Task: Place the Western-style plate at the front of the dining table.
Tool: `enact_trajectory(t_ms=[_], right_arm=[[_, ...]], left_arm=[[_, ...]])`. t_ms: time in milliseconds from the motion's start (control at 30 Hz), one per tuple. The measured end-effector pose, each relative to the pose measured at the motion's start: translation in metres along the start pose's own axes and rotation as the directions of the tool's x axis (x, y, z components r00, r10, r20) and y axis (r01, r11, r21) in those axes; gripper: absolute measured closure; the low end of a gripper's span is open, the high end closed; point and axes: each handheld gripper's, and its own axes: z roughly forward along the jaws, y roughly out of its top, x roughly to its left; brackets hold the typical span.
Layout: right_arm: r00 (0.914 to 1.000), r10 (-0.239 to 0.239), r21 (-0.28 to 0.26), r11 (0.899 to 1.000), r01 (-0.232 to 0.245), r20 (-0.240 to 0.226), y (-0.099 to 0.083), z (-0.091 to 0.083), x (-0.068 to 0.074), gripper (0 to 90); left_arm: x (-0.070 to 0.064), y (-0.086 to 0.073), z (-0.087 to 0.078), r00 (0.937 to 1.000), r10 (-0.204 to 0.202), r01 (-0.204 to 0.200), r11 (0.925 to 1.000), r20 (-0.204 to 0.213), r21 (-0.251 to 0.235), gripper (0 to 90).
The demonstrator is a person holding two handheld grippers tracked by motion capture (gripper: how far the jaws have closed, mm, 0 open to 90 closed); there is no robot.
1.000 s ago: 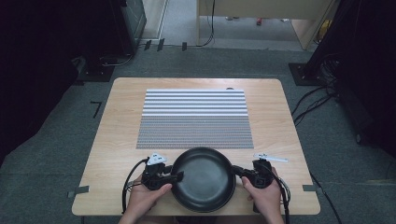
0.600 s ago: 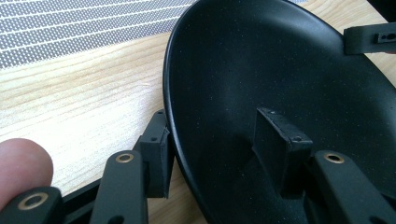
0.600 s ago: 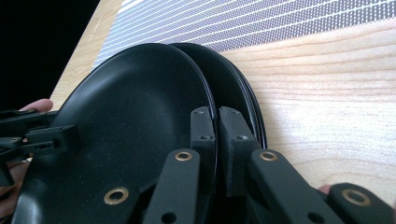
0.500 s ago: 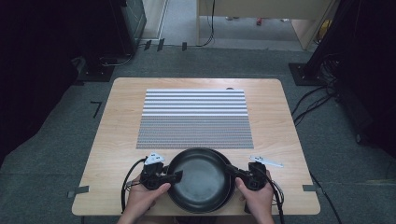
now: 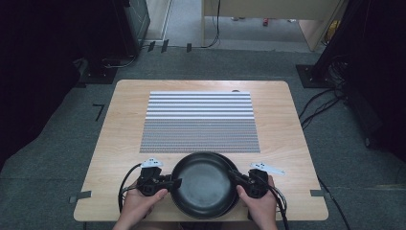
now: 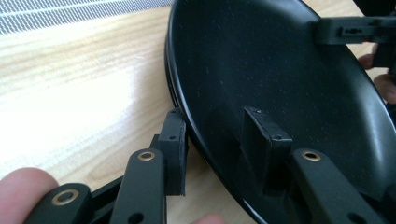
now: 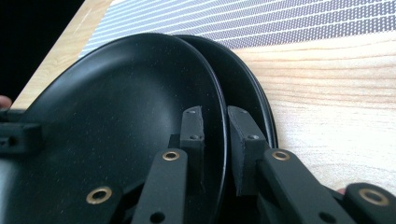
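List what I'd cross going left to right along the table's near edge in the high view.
Left hand → left claw → stacked black round plates → right claw → right hand.

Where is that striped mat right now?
In the high view the striped mat lies flat in the middle of the wooden table, just beyond the black plates.

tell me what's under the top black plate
A second black plate lies under the top black plate, its rim peeking out on the right gripper's side. Most of it is covered, so any further plates or table beneath cannot be seen.
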Motion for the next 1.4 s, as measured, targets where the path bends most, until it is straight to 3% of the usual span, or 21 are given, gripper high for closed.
enact_trajectory(t_ms=[233, 267, 367, 400, 433, 467, 533, 567, 700, 767, 867, 1033, 1400], right_arm=[[0.9988, 0.028, -0.08, 0.996, -0.031, -0.04, -0.008, 0.005, -0.005, 78.4], [0.9949, 0.076, -0.083, 0.993, -0.081, -0.066, -0.008, 0.005, -0.008, 80.0], [0.9901, 0.113, -0.089, 0.989, -0.12, -0.083, -0.009, 0.005, -0.01, 80.8], [0.9836, 0.15, -0.097, 0.982, -0.16, -0.099, -0.011, 0.005, -0.012, 81.4], [0.9836, 0.15, -0.097, 0.982, -0.16, -0.099, -0.011, 0.005, -0.012, 81.4], [0.9757, 0.188, -0.091, 0.976, -0.199, -0.112, -0.011, 0.005, -0.013, 81.7], [0.9705, 0.208, -0.086, 0.972, -0.219, -0.122, -0.011, 0.005, -0.014, 82.0], [0.9554, 0.253, -0.059, 0.963, -0.264, -0.153, -0.01, 0.006, -0.016, 82.6], [0.9466, 0.272, -0.05, 0.957, -0.285, -0.172, -0.01, 0.007, -0.016, 82.9], [0.9467, 0.265, -0.059, 0.958, -0.28, -0.182, -0.008, 0.006, -0.014, 83.3], [0.9537, 0.244, -0.067, 0.964, -0.259, -0.177, -0.006, 0.006, -0.013, 83.3], [0.9515, 0.251, -0.066, 0.962, -0.266, -0.179, -0.006, 0.005, -0.013, 83.2], [0.9571, 0.222, -0.068, 0.969, -0.238, -0.186, 0.002, 0.005, -0.007, 82.6]], left_arm=[[0.002, -0.001, -0.003, 0.9994, -0.026, 0.025, 0.9996, 0.023, 0.014, 63.5], [0.003, -0.002, -0.003, 0.9983, -0.05, 0.05, 0.9987, 0.029, 0.001, 65.4], [0.004, -0.003, -0.004, 0.997, -0.068, 0.068, 0.9977, 0.038, -0.007, 67.1], [0.004, -0.003, -0.004, 0.9968, -0.07, 0.071, 0.9975, 0.038, -0.01, 68.1], [0.004, -0.003, -0.004, 0.9969, -0.071, 0.071, 0.9974, 0.034, -0.014, 68.1], [0.003, -0.002, -0.005, 0.9974, -0.068, 0.068, 0.9974, 0.026, -0.022, 68.6], [0.003, -0.002, -0.006, 0.9976, -0.066, 0.066, 0.9974, 0.021, -0.027, 68.9], [0.002, -0.002, -0.007, 0.9975, -0.069, 0.069, 0.9971, 0.016, -0.032, 69.5], [0.004, 0.0, -0.01, 0.9967, -0.081, 0.081, 0.9954, 0.008, -0.051, 70.6], [0.005, -0.001, -0.011, 0.9962, -0.086, 0.087, 0.9944, 0.012, -0.06, 71.0], [0.007, -0.001, -0.01, 0.9956, -0.092, 0.093, 0.9939, 0.019, -0.06, 71.1], [0.005, 0.0, -0.011, 0.9956, -0.093, 0.093, 0.9931, 0.012, -0.07, 71.4], [0.009, 0.003, -0.015, 0.9924, -0.123, 0.123, 0.9877, 0.009, -0.096, 73.9]])
